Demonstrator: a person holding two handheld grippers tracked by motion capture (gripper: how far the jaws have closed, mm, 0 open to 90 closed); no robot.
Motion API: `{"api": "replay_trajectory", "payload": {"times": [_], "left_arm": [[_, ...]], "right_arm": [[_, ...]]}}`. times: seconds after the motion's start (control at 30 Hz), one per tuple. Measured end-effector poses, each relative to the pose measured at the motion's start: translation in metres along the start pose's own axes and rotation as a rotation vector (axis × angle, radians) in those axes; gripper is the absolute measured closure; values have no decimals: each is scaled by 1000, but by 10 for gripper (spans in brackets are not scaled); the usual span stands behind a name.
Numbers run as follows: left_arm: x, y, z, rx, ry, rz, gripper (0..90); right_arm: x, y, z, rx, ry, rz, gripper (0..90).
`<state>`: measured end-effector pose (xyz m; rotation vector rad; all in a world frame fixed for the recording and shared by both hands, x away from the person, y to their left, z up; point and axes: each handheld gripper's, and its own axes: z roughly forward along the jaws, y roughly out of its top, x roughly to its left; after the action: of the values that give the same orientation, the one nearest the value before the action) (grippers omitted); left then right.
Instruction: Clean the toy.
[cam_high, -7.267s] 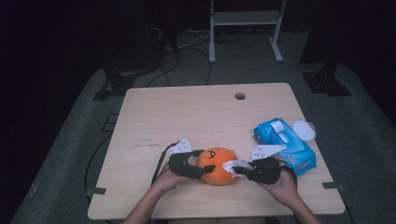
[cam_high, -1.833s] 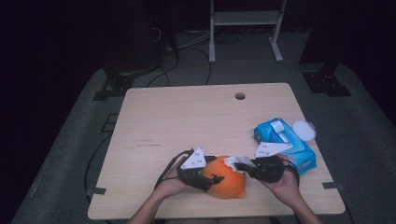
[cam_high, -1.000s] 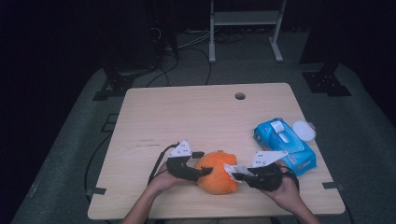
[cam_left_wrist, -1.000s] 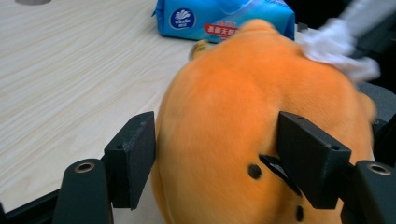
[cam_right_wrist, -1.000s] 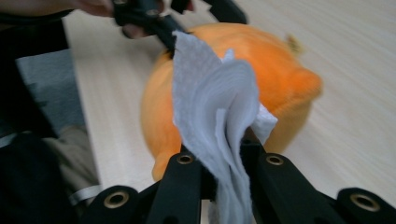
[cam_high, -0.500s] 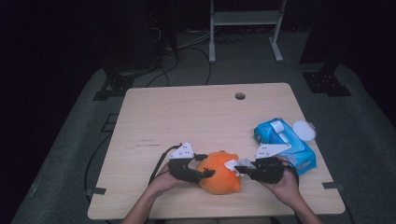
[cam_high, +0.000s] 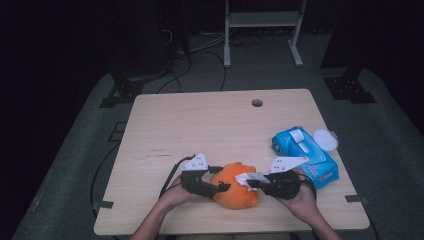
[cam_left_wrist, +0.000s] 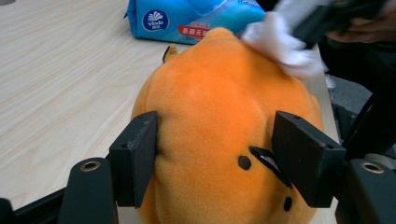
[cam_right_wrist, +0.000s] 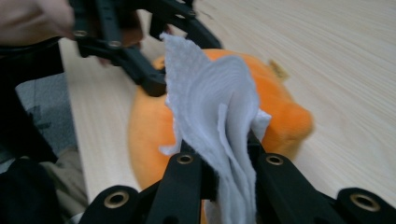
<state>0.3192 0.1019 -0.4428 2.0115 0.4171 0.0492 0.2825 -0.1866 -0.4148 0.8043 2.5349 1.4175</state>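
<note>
one orange plush toy (cam_high: 235, 186), one white wipe (cam_high: 251, 178)

A light wooden desk (cam_high: 200, 130) stands on a grey floor mat (cam_high: 80, 165) in a dark room. Near its far edge, right of the middle, a small round hole (cam_high: 257, 103) is cut through the top. On the right side of the desk lies a blue pack of wet wipes (cam_high: 305, 155) with red and white print; its white flip lid (cam_high: 326, 139) hangs open past the pack's far right corner. Beyond the desk, the legs of a pale metal rack (cam_high: 262, 30) rise from the floor, with black cables (cam_high: 200, 50) trailing across the mat beside them. Dark stand feet (cam_high: 122, 92) sit off the desk's far left corner, and another (cam_high: 350, 87) off its far right corner.
</note>
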Motion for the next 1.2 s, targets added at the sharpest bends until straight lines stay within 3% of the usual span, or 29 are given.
{"api": "replay_trajectory", "payload": {"times": [0.03, 0.13, 0.3, 0.4, 0.57, 0.67, 0.77, 0.83, 0.93, 1.1, 1.2], "left_arm": [[-2, 1, 0, 4, -7, 16, 323], [-4, 2, 0, 5, -14, 23, 319], [-6, 2, 2, 14, -2, 37, 316], [-8, 2, 3, 15, -2, 43, 315], [-10, 3, 5, 7, -26, 38, 303], [-12, 8, 4, 20, -35, 49, 191], [-14, 9, 9, 28, -4, 23, 126], [-18, 6, 13, 42, 26, 59, 162], [-20, 7, 13, 50, 36, 74, 233], [-18, 5, 13, 38, 30, 76, 243], [-18, 4, 13, 36, 27, 74, 243]], "right_arm": [[-8, -3, -2, -3, -26, 13, 829], [-16, -7, -5, -11, -36, 40, 829], [-9, -3, -4, -11, -41, 27, 829], [-3, 6, 0, -16, -50, -11, 828], [-12, 1, -2, -8, -54, 21, 828], [-7, -3, -3, 5, -54, 15, 828], [0, -4, -3, 8, -52, -3, 826], [2, -2, -2, 9, -55, -5, 826], [-1, 0, -2, 9, -72, -3, 827], [-18, -1, -3, 1, -74, 62, 824], [-22, -3, -5, 6, -86, 71, 824]]}}
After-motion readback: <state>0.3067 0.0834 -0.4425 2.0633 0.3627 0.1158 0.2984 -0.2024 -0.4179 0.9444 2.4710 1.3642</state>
